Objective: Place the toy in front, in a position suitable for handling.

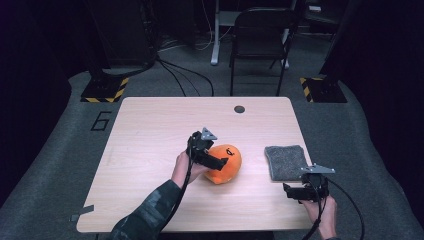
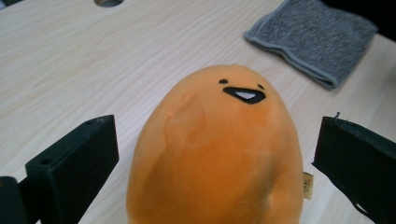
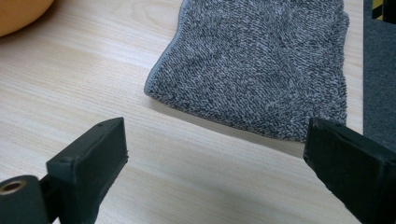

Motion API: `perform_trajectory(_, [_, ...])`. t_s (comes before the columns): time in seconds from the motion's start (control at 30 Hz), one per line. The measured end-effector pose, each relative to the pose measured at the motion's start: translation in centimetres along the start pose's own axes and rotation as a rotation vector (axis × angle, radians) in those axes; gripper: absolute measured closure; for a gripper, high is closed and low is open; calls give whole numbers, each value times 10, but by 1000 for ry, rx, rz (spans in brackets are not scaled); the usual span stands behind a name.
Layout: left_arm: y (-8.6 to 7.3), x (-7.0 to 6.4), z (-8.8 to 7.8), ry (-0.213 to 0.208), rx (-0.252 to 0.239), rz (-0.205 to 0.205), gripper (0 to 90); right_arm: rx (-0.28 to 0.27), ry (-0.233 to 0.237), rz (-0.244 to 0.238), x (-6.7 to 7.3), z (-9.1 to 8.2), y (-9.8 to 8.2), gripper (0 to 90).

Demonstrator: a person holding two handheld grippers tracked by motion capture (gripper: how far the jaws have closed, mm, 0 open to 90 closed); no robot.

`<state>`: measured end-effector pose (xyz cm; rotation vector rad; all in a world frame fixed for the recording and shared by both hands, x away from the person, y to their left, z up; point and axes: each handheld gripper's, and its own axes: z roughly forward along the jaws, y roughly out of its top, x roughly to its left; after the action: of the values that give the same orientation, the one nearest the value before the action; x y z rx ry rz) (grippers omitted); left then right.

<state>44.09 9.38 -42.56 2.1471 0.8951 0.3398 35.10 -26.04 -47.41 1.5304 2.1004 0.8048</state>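
The orange plush toy [image 1: 224,164] lies on the worktop [image 1: 150,135] a little right of its middle, its stitched face turned away from the person. In the left gripper view the toy [image 2: 215,158] sits between the two black jaws with clear gaps on both sides, so the left gripper [image 1: 212,155] is spread wide around it and presses nothing; straddling the soft body like this would suit either a grasp about to be made or a let-go, and I cannot tell which. A small label shows at the toy's side. To the right, well apart from the toy, a folded grey towel [image 1: 286,161] lies flat near the worktop's edge. The right gripper [image 1: 295,191] hovers just short of the towel's near edge [image 3: 261,70], jaws wide apart and empty, probably poised for the towel.
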Motion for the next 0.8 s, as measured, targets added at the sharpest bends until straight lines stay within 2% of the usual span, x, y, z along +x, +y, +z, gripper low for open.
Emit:
perform_trajectory(0.03, [-1, -2, 3, 3, 4, -16, 0, 3, -2, 5, 0, 0, 0, 56])
perform_trajectory(0.13, [-1, -3, 8, 3, 18, -23, 14, 0, 1, 2, -1, 0, 0, 56])
perform_trajectory(0.17, [-2, -4, 12, -3, 16, -44, 20, 2, 1, 2, -1, 0, 0, 57])
perform_trajectory(0.23, [-4, -3, 18, -1, 41, -42, 37, 1, 1, 7, -1, 0, 0, 56])
perform_trajectory(0.3, [-7, -3, 23, 8, 62, -27, 97, 8, 2, 9, 0, 0, 0, 57])
perform_trajectory(0.37, [-13, -4, 30, 6, 62, -20, 145, 3, 0, 2, -1, 0, 0, 56])
perform_trajectory(0.43, [-17, -4, 34, 20, 60, -11, 221, 1, -4, 1, -2, 0, 0, 56])
perform_trajectory(0.5, [-20, -3, 35, 6, 61, -15, 335, 1, -8, 3, -2, 0, 0, 55])
perform_trajectory(0.53, [-21, -4, 35, 13, 60, -7, 388, 2, -7, 1, -1, 0, 0, 55])
perform_trajectory(0.6, [-23, -5, 35, 1, 60, 2, 508, 4, -10, 4, -1, -1, 0, 55])
perform_trajectory(0.67, [-25, -6, 35, -5, 47, 25, 590, 3, -8, 0, -1, 0, 0, 56])
perform_trajectory(0.73, [-27, -6, 31, -2, 18, 56, 636, 2, -4, -2, -1, 0, 1, 56])
perform_trajectory(0.77, [-28, -6, 30, -6, 1, 53, 652, 2, -3, 3, -1, 0, 0, 57])
perform_trajectory(0.8, [-28, -6, 28, -6, -5, 67, 660, 2, -3, 0, -1, 0, 0, 58])
